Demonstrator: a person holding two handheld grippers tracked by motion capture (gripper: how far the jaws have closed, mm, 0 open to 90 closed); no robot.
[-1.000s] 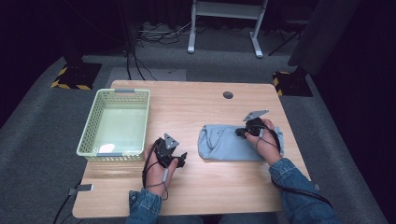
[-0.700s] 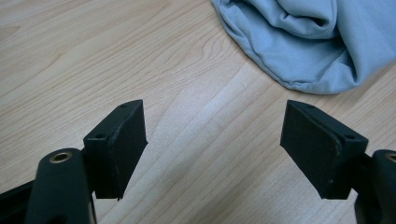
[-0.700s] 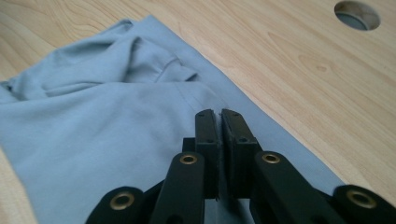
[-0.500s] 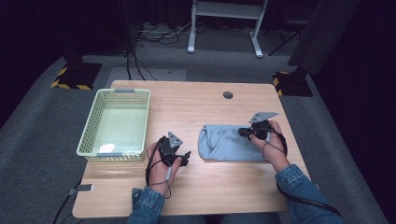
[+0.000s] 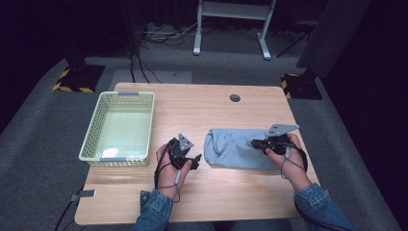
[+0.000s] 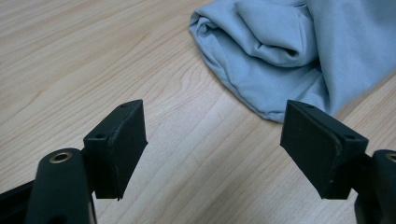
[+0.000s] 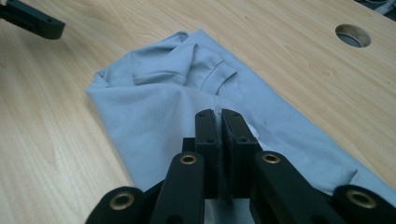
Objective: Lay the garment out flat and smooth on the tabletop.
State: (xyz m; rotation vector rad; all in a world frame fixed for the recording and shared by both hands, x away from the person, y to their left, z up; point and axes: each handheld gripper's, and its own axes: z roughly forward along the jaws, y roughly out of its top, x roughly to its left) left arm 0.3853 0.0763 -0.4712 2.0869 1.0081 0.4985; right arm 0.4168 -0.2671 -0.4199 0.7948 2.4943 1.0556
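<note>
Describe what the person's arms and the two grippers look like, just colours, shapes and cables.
Both forearms wear blue denim sleeves. The left gripper and right gripper are black, each topped by a grey three-cornered plate, with a thin black cable looping back past the hand. Their jaws are flat black blocks on arms with brass-coloured pivots.

The high view looks down on the whole desk (image 5: 202, 103); both tool-mounted views face the blue cloth (image 6: 299, 51) at close range.

Basket (image 5: 120, 130) lies left on the table (image 5: 202, 103), folded cloth (image 5: 231, 149) right
</note>
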